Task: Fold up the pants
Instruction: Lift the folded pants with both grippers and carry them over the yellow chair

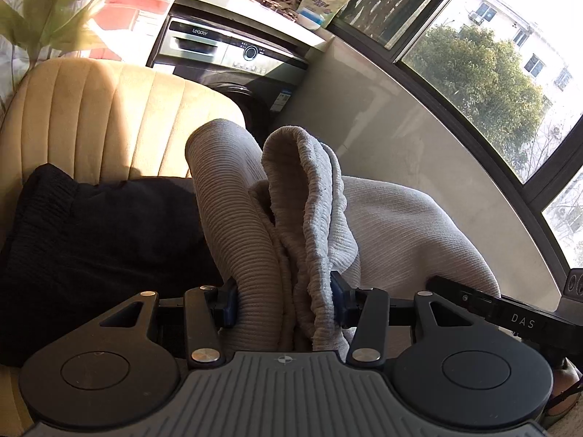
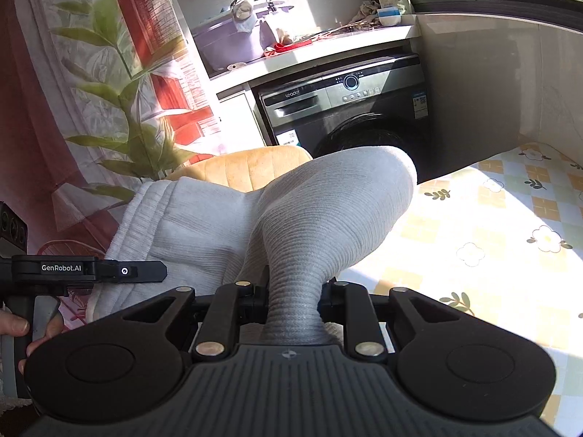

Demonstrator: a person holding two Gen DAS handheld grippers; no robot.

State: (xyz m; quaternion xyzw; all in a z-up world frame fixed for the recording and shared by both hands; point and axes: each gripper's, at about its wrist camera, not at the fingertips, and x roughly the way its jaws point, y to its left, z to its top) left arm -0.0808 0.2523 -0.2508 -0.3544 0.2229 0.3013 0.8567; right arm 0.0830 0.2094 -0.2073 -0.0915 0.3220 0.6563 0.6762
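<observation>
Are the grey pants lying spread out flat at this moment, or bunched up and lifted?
Bunched and lifted. The grey pants are pinched in the left gripper and the right gripper, the cloth rising in doubled loops.

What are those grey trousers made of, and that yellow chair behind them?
The pants look like a soft ribbed knit, perhaps cotton jersey: fine parallel ridges outside, a fuzzy, towel-like inside where the edge turns over, matte all over. Both grippers, left gripper and right gripper, pinch them into folds easily. The chair looks upholstered in a velvety or suede-like fabric with stitched vertical channels; which fabric exactly I cannot tell.
</observation>
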